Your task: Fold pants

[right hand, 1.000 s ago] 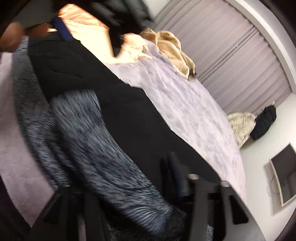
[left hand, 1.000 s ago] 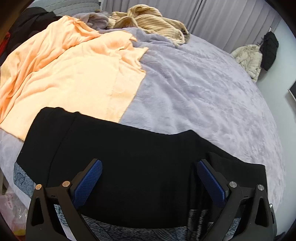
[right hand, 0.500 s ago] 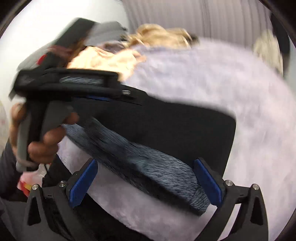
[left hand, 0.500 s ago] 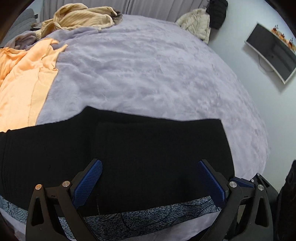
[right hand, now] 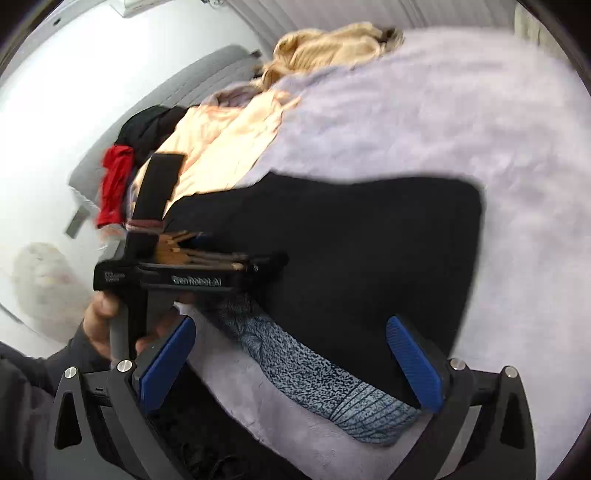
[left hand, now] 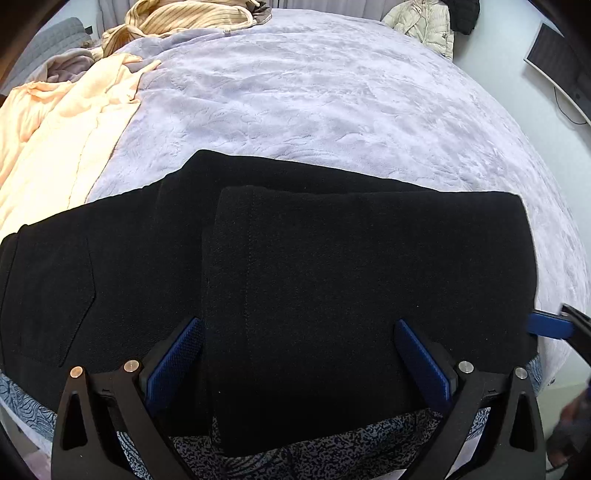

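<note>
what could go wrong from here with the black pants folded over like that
1. Both the left gripper and right gripper are open, so nothing pins the black pants; the top layer could slide or spring back.
2. The folded layer sits offset from the layer below, so the next fold may come out uneven.
3. The pants lie on a patterned blue-grey cloth near the bed edge; a grab there might catch both.

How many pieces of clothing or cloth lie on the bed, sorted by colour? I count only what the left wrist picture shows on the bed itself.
Black: 1, the folded pants
Peach: 1, a spread garment
Tan striped: 1, a crumpled garment
Grey-mauve: 1, a bunched cloth
Blue-black patterned: 1, a cloth under the pants
Total: 5
</note>
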The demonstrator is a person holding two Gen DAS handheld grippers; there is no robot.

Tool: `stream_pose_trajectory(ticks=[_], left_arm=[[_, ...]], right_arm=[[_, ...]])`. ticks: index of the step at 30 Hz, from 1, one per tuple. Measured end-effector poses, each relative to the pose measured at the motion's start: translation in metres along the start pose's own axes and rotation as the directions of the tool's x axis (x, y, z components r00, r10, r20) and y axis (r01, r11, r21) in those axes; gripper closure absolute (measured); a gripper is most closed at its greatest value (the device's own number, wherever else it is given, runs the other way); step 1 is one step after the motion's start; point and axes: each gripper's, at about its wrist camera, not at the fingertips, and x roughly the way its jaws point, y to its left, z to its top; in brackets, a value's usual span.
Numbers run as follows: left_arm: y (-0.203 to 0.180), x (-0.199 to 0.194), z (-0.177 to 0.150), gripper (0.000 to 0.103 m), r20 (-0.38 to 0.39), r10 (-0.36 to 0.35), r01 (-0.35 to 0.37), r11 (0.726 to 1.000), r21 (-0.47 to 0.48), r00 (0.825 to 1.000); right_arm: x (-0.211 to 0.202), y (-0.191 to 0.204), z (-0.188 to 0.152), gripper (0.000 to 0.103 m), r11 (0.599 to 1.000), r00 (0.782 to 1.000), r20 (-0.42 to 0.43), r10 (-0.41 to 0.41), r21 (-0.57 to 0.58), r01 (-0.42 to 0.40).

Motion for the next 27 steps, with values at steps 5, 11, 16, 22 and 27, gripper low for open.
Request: stream_pose_trajectory(ticks=[5, 11, 16, 22, 27], left_arm=[[0.006, -0.027, 0.000, 0.000, 0.021, 0.046, -0.045, 0.999, -0.028, 0.999], [-0.008, -0.050, 0.013, 0.000, 0.081, -0.027, 0.029, 0.999, -0.027, 0.996], [-0.033, -0.021, 0.030, 0.000, 0.040, 0.018, -0.019, 0.999, 0.034, 0.999], [-0.048, -0.007, 0.024, 0.000, 0.056, 0.092, -0.097, 0.992, 0.086, 0.994], [-0.041, 0.001, 0.028, 0.000, 0.030, 0.061, -0.063, 0.996, 0.059, 0.998]], right_arm=[[-0.040, 0.014, 0.011, 0.000, 0.960, 0.954, 0.130, -0.270, -0.040, 0.277], [-0.030, 0.075, -0.056, 0.000, 0.646, 0.716, 0.309, -0.626, -0.308, 0.698], [0.002, 0.077, -0.070, 0.000, 0.502, 0.578, 0.343, -0.741, -0.289, 0.815], [0.007, 0.075, -0.062, 0.000, 0.454, 0.506, 0.392, -0.769, -0.223, 0.863], [0.005, 0.077, -0.062, 0.000, 0.371, 0.408, 0.431, -0.805, -0.171, 0.913]])
